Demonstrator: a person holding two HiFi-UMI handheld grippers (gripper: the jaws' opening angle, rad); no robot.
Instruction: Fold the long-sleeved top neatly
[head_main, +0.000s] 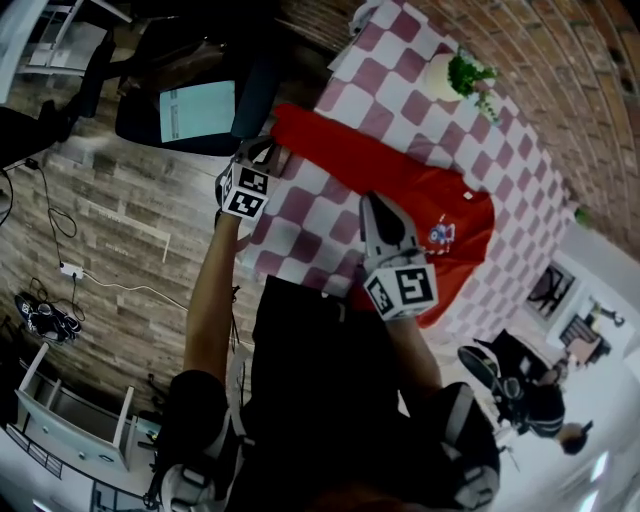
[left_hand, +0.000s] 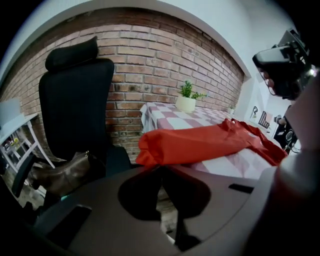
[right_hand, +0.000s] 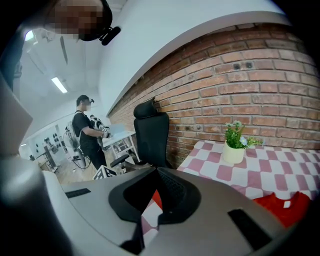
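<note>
A red long-sleeved top (head_main: 440, 200) lies on the pink-and-white checked table (head_main: 330, 215). One sleeve stretches toward the table's far-left edge. My left gripper (head_main: 272, 155) is at that sleeve's end. In the left gripper view its jaws (left_hand: 159, 167) are shut on the bunched cuff of the red top (left_hand: 200, 142), which is lifted a little off the cloth. My right gripper (head_main: 370, 200) is shut, its tips at the near edge of the top's middle. In the right gripper view (right_hand: 156, 171) a red sliver shows under the tips. Whether cloth is pinched there I cannot tell.
A potted plant (head_main: 455, 75) stands at the table's far end by the brick wall. A black office chair (left_hand: 75, 100) with a brown bag (left_hand: 60, 175) stands just beyond the table's left edge. A person (right_hand: 87, 132) stands farther off in the room.
</note>
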